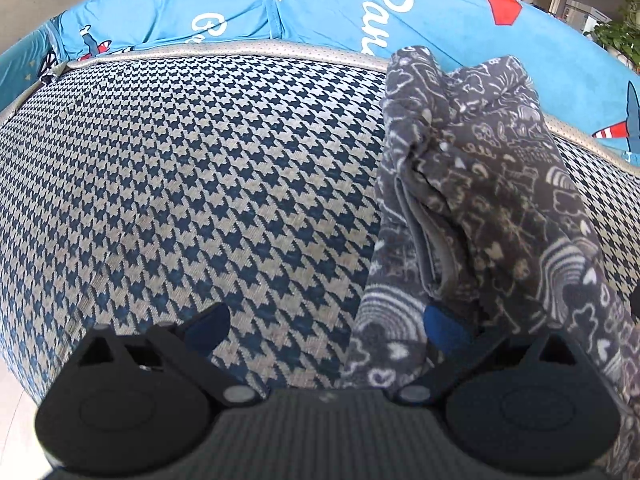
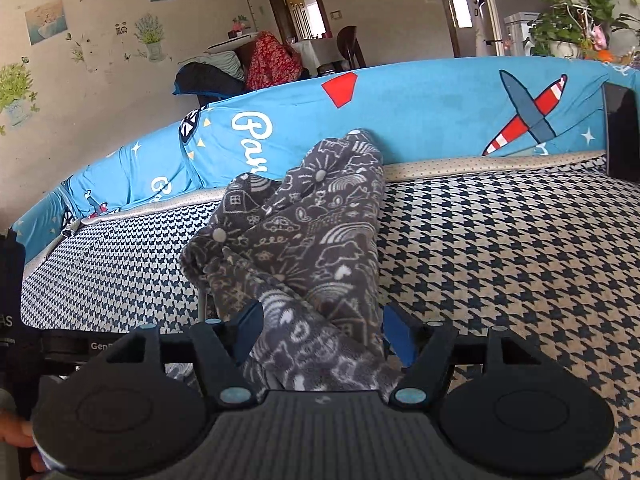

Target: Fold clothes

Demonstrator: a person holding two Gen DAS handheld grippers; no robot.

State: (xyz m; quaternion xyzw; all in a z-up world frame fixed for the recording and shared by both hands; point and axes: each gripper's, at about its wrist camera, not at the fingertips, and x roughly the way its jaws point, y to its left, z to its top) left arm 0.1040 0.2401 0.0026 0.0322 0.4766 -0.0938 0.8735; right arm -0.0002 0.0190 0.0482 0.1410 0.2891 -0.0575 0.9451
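Observation:
A grey fleece garment (image 1: 480, 184) with white doodle print lies bunched and partly folded on the houndstooth sofa seat (image 1: 192, 168). In the left wrist view my left gripper (image 1: 326, 328) stands wide open. Its right fingertip (image 1: 444, 328) is tucked against a fold of the garment, and its left one is over bare seat. In the right wrist view the same garment (image 2: 320, 224) runs away from me toward the backrest. My right gripper (image 2: 324, 326) is open, and the cloth's near end lies between its fingers, filling the gap.
A blue backrest cover (image 2: 420, 112) with plane prints bounds the far side of the seat. A dark flat object (image 2: 622, 132) leans at the seat's right end. The other gripper's black body (image 2: 80, 346) and a hand (image 2: 16, 436) sit at the left edge.

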